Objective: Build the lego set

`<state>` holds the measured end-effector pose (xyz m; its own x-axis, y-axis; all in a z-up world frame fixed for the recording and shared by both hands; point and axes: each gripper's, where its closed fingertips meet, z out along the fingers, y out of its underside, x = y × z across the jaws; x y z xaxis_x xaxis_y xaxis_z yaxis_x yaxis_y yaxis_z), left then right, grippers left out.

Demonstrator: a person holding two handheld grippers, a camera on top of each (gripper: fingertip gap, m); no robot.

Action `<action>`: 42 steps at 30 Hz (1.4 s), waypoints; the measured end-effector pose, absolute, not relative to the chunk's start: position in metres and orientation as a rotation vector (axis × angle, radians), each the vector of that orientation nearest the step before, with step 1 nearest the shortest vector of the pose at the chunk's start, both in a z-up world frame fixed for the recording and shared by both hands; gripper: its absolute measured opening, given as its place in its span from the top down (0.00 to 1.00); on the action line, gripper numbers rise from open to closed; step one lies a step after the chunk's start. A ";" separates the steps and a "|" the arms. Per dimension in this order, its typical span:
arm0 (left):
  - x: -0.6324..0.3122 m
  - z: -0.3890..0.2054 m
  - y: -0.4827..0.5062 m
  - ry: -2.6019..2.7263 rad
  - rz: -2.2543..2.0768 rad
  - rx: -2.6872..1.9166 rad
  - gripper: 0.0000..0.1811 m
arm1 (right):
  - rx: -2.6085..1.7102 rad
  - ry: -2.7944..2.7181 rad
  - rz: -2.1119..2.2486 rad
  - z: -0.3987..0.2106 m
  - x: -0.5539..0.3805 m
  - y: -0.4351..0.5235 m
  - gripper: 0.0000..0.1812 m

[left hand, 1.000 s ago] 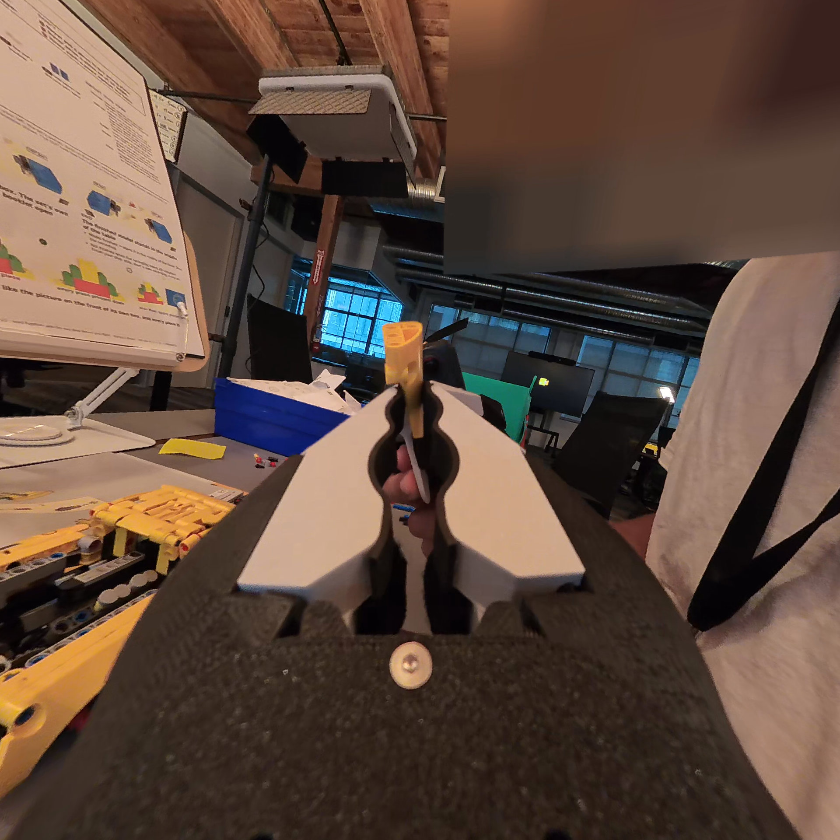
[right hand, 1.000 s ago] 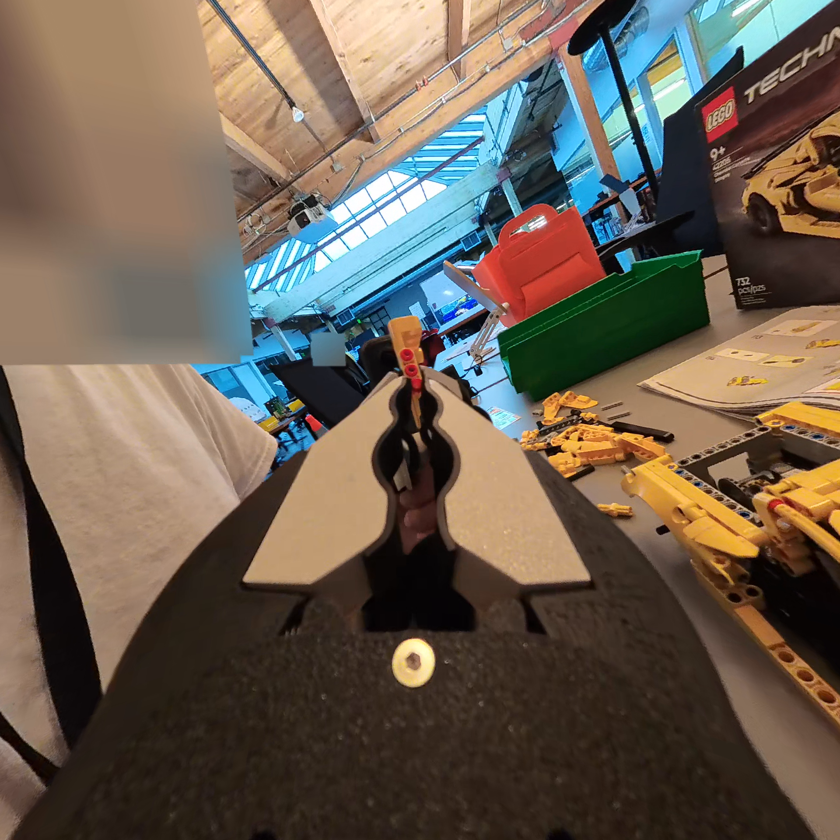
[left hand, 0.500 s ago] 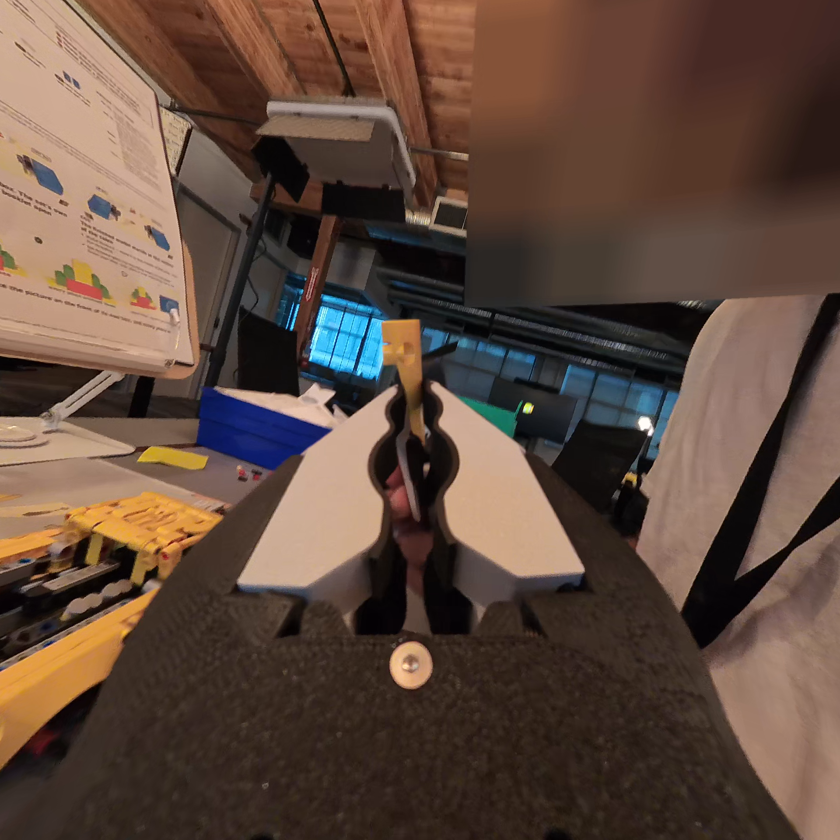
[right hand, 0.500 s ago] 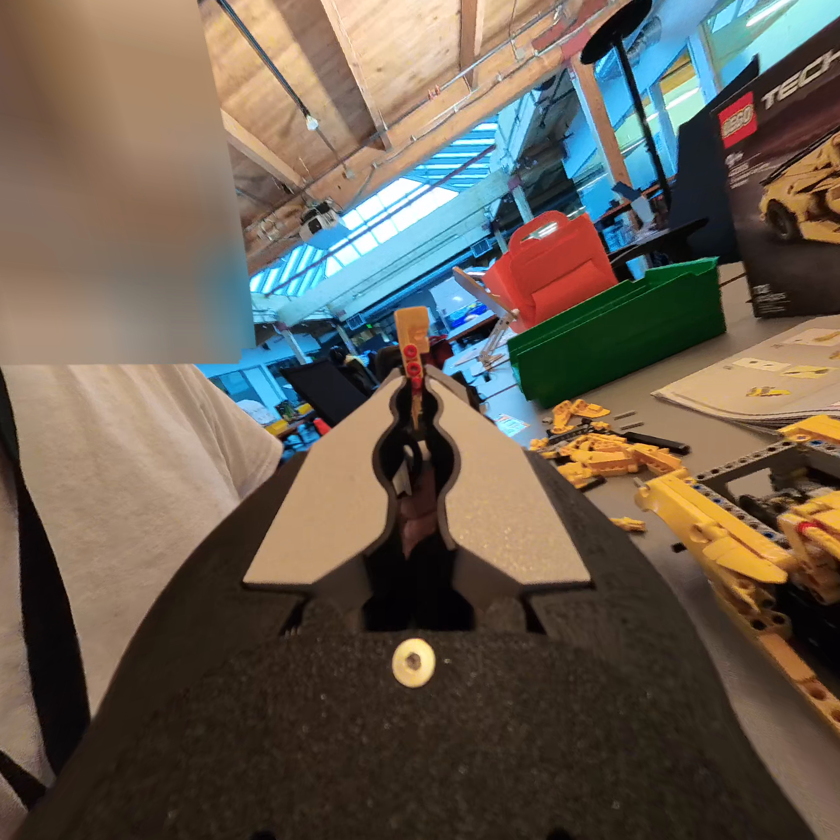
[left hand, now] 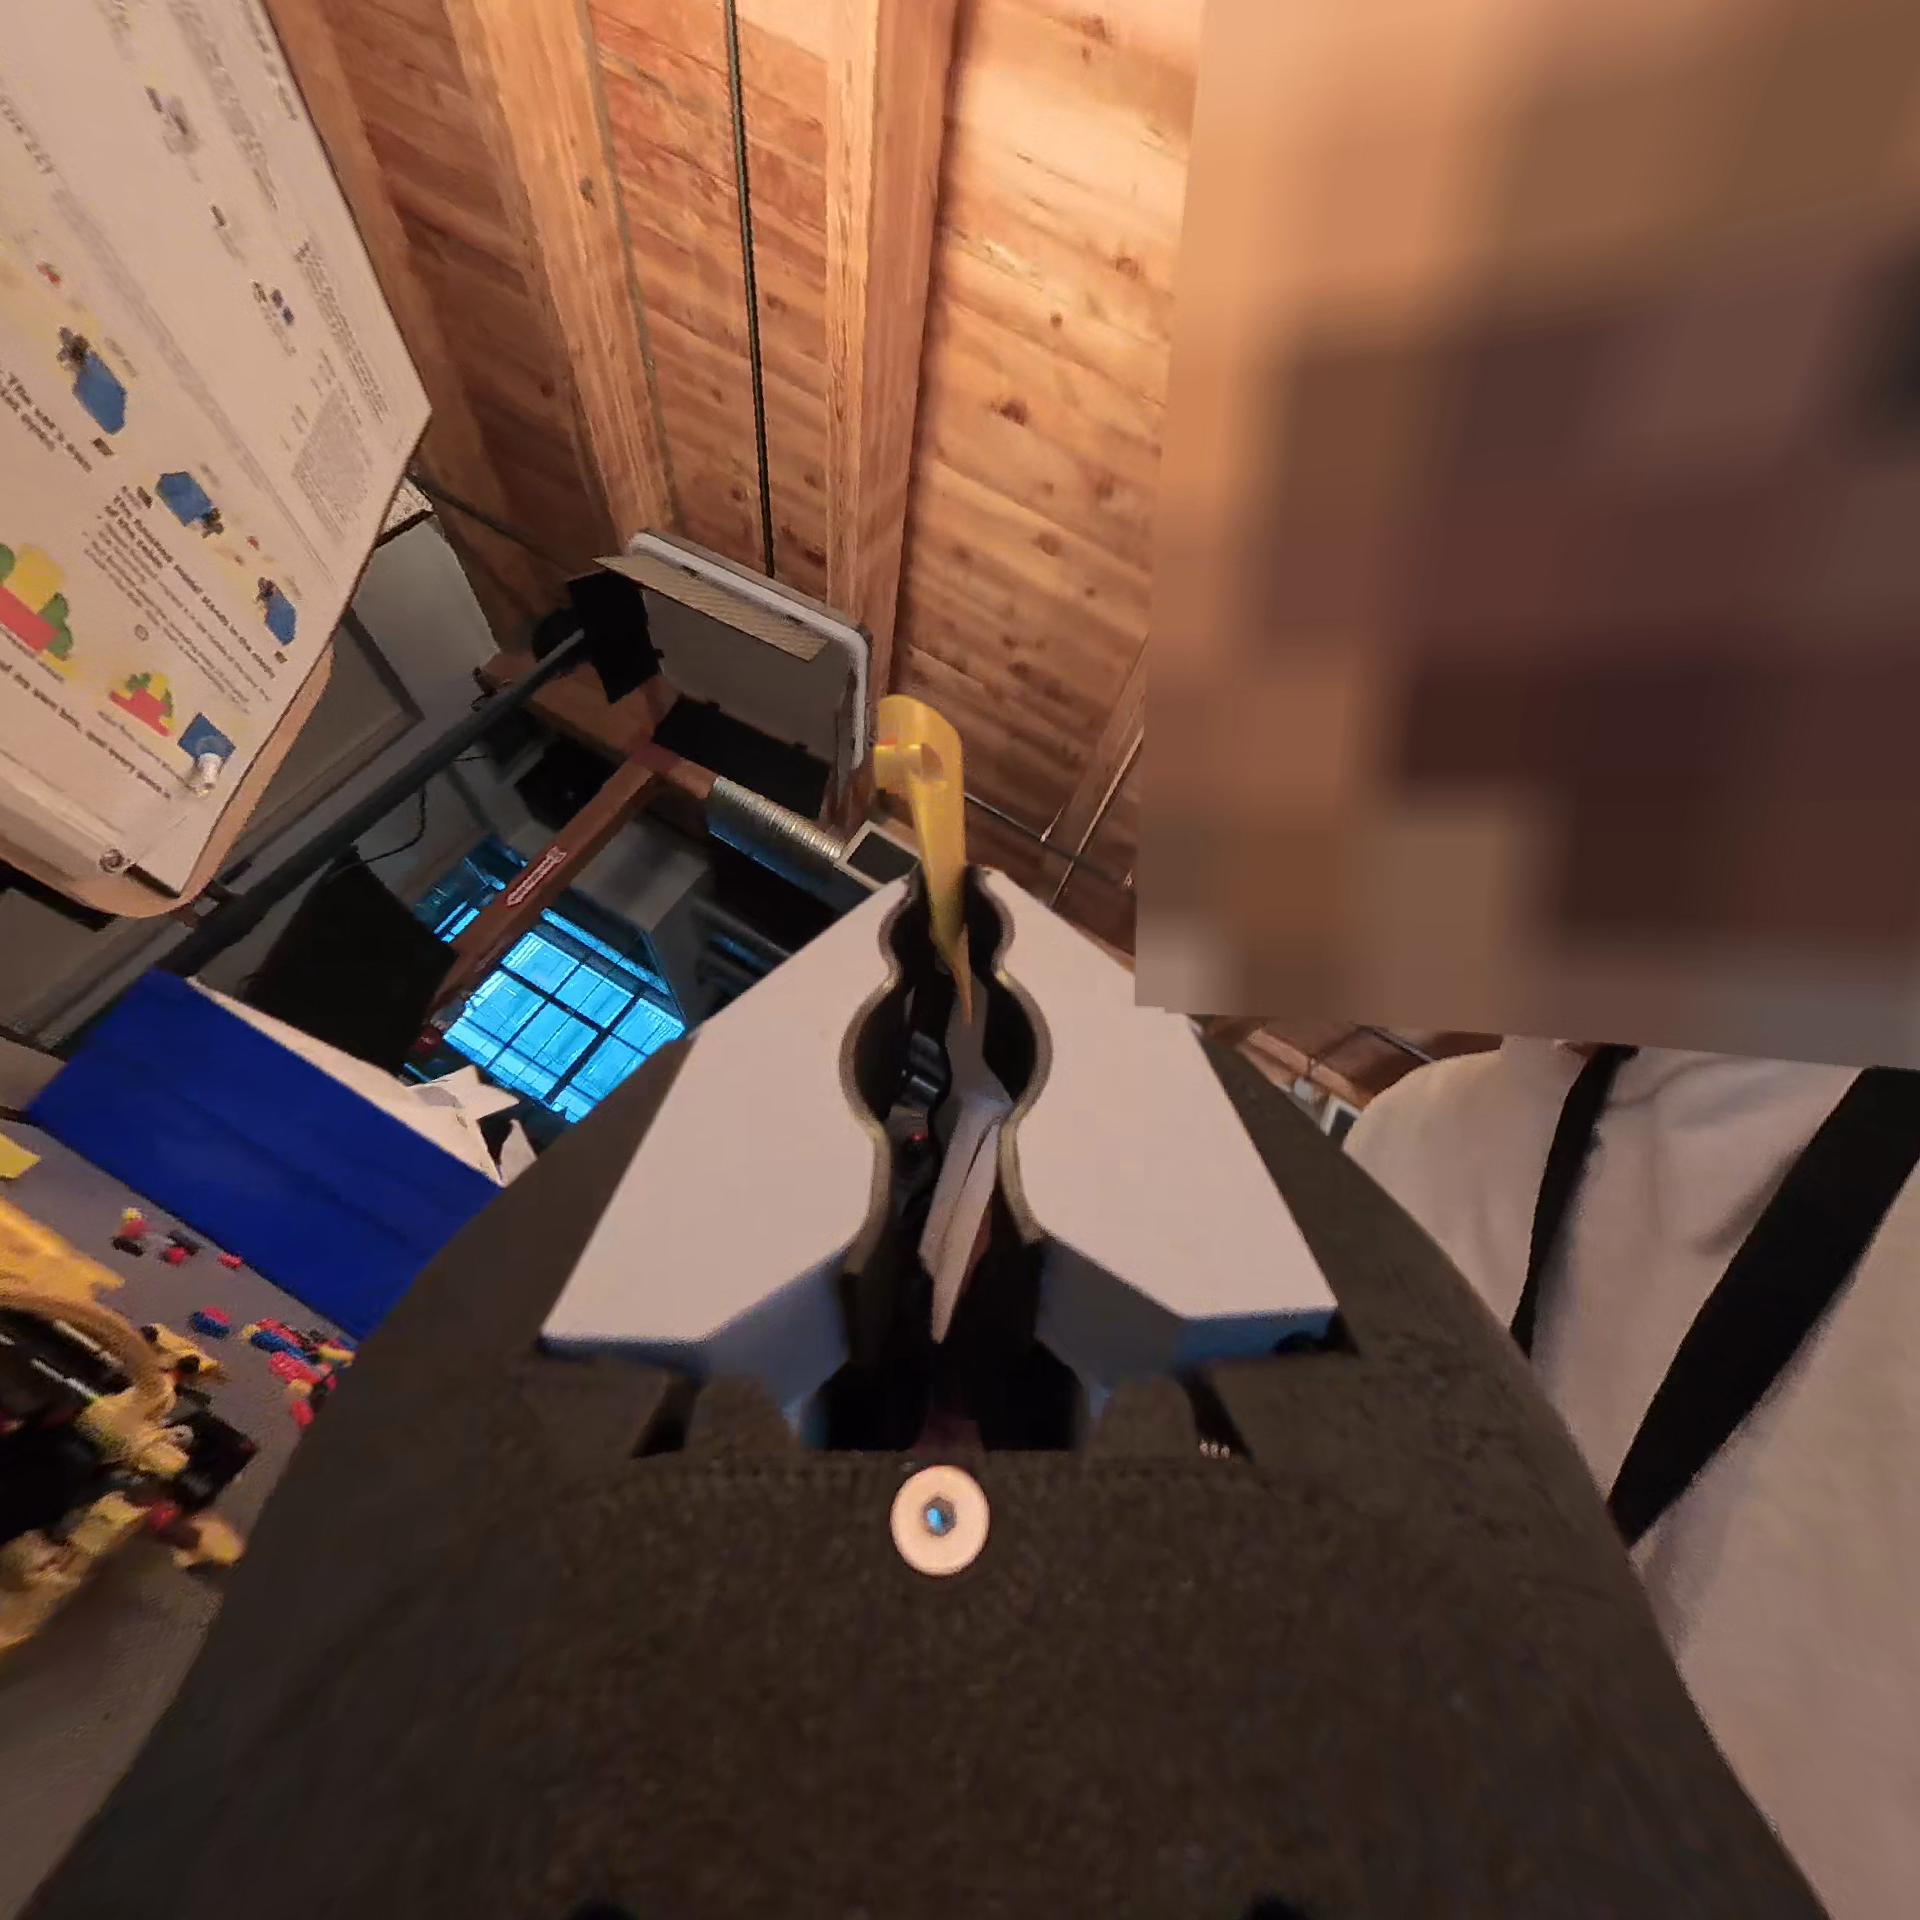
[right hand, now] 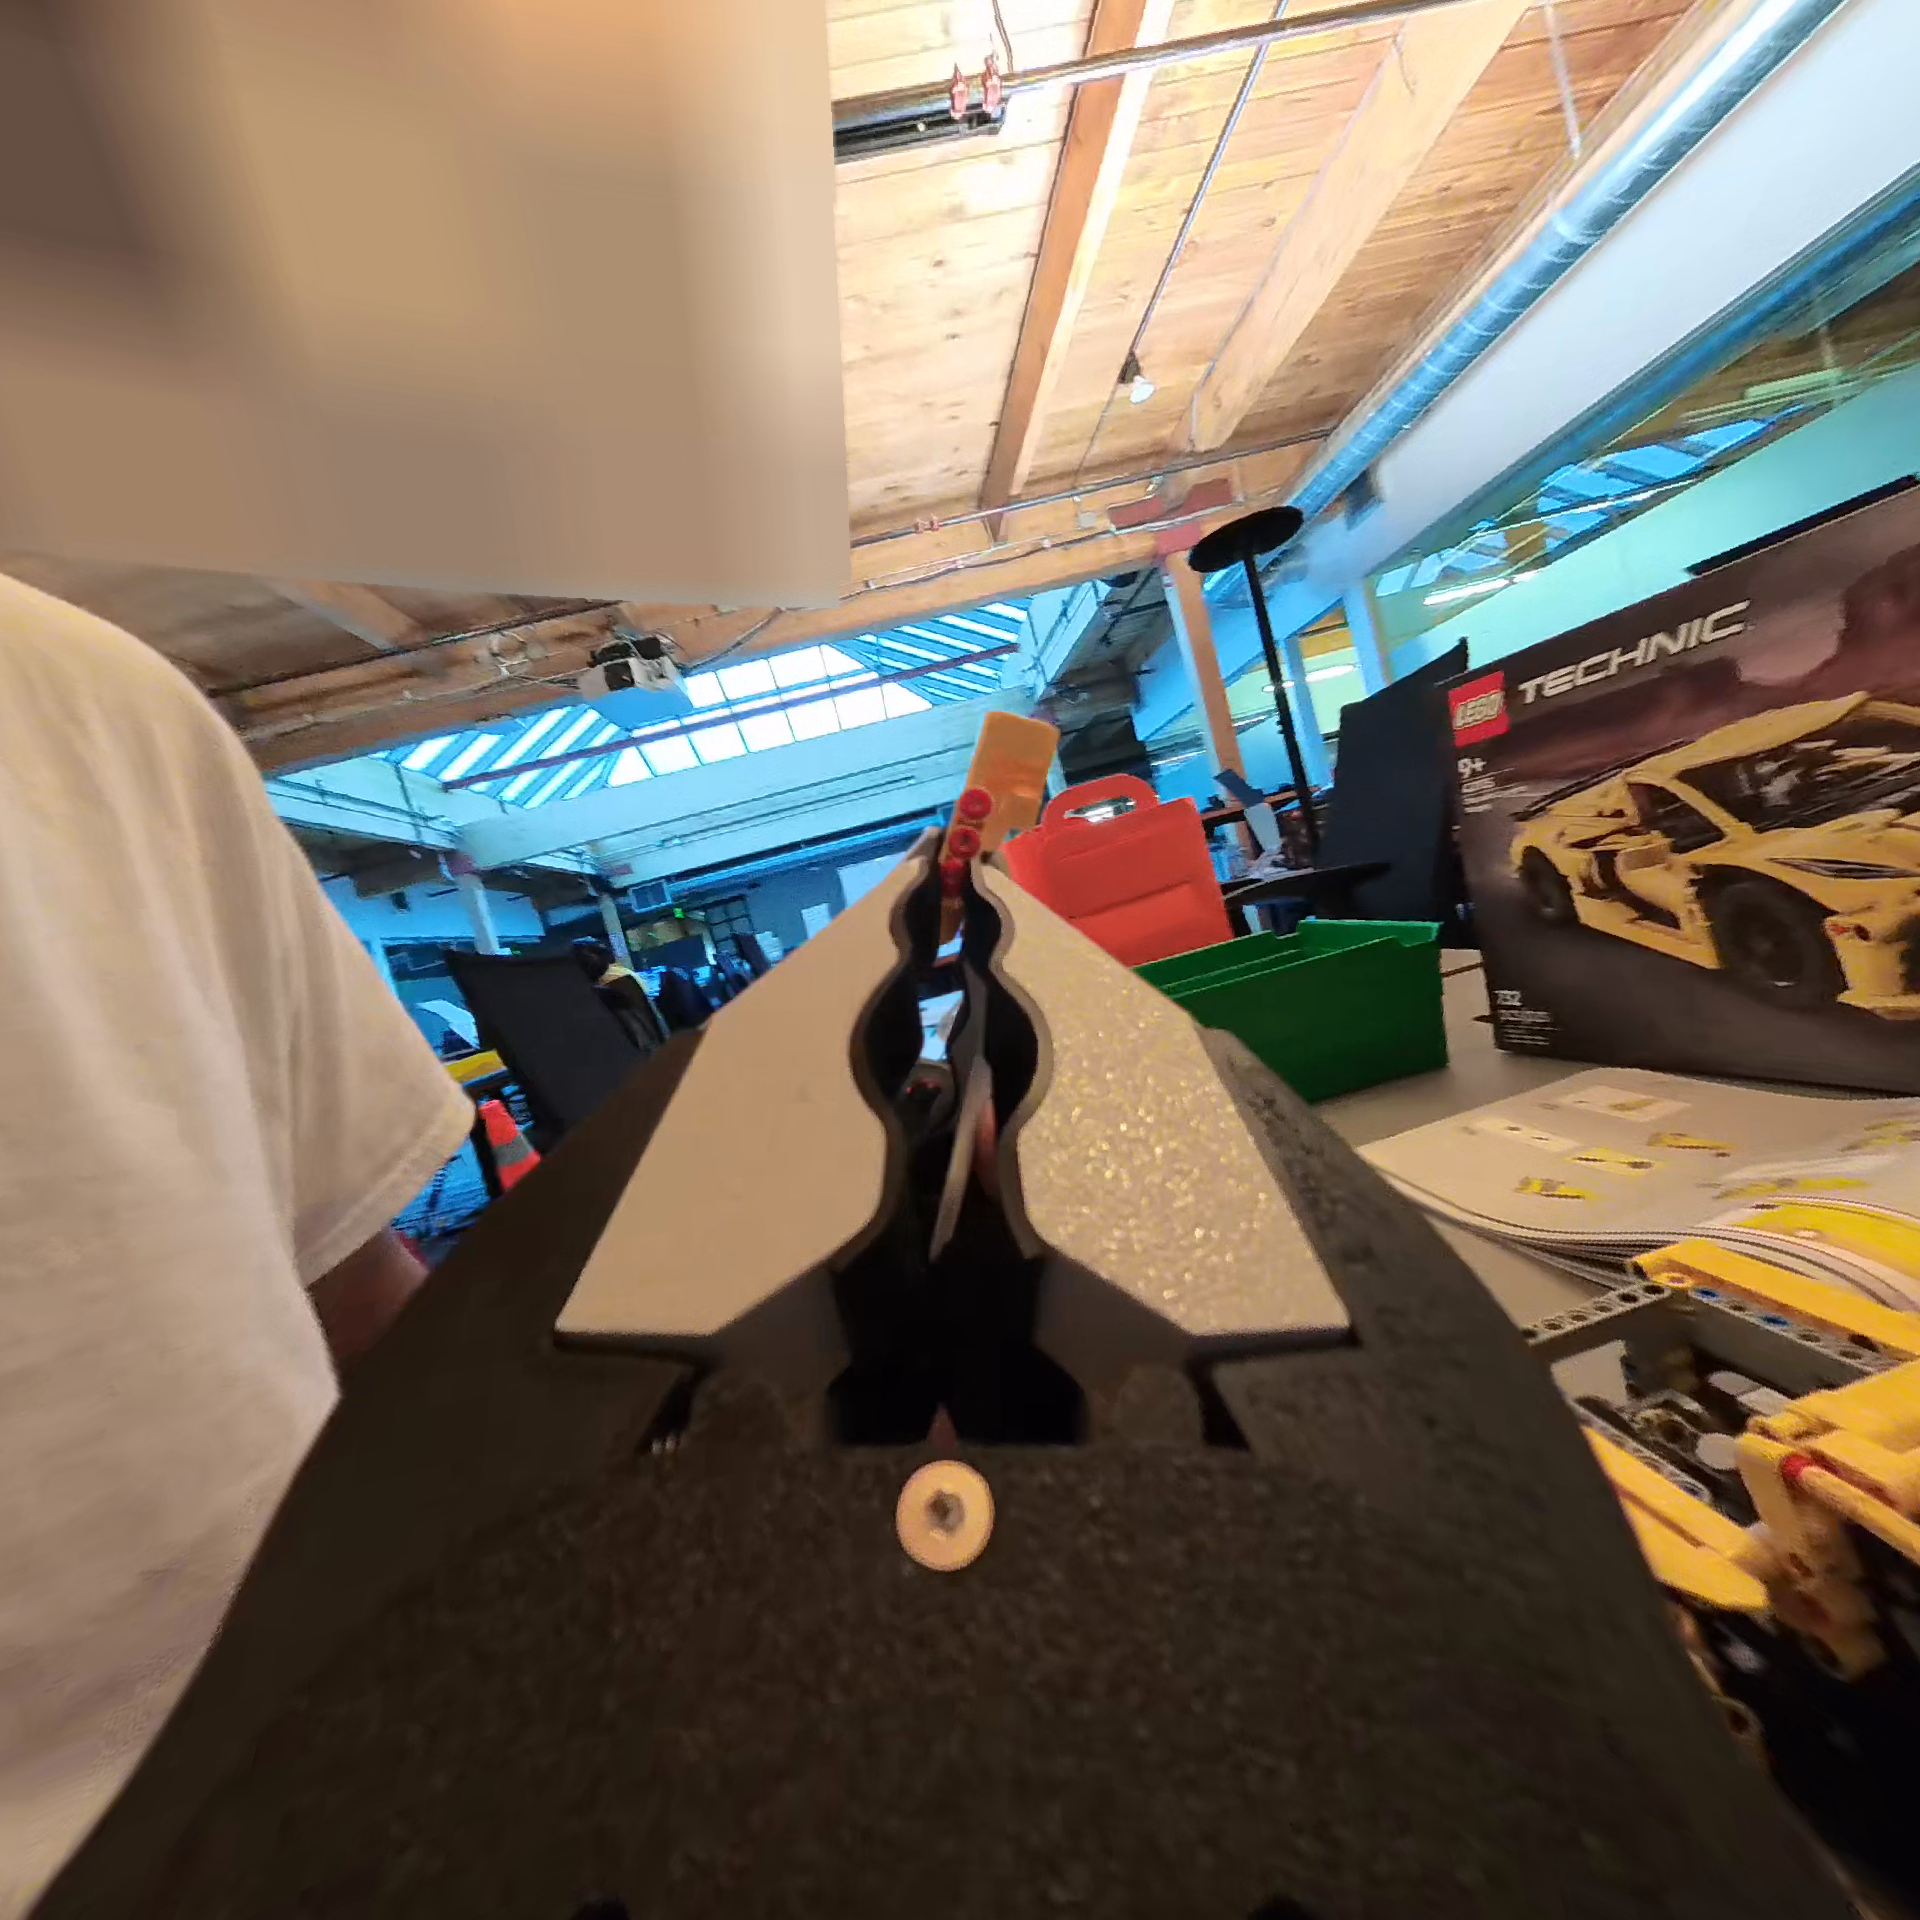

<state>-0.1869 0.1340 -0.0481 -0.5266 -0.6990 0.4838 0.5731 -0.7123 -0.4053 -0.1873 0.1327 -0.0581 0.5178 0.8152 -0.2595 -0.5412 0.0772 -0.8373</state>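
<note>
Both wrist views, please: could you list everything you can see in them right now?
Yellow lego piece: one, clamped at the left gripper's tips, raised toward the ceiling.
Yellow piece with red pins: one, clamped at the right gripper's tips.
Partly built model: one, yellow and black, on the table, lower right in the right view.
Loose pieces: many, red, yellow, black, scattered before the blue bin.
Blue bin: one, left view.
Green bin: one, right view.
Orange bag: one, behind the green bin.
Set box: one, dark, far right.
Instruction booklet: one, open.
Poster board: one, white, upper left.
Left gripper: shut.
Right gripper: shut.
</note>
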 end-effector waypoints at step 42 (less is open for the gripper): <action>-0.145 -0.108 0.136 0.584 -2.056 -1.335 0.96 | -1.595 -1.139 0.210 -0.122 -0.149 0.138 0.88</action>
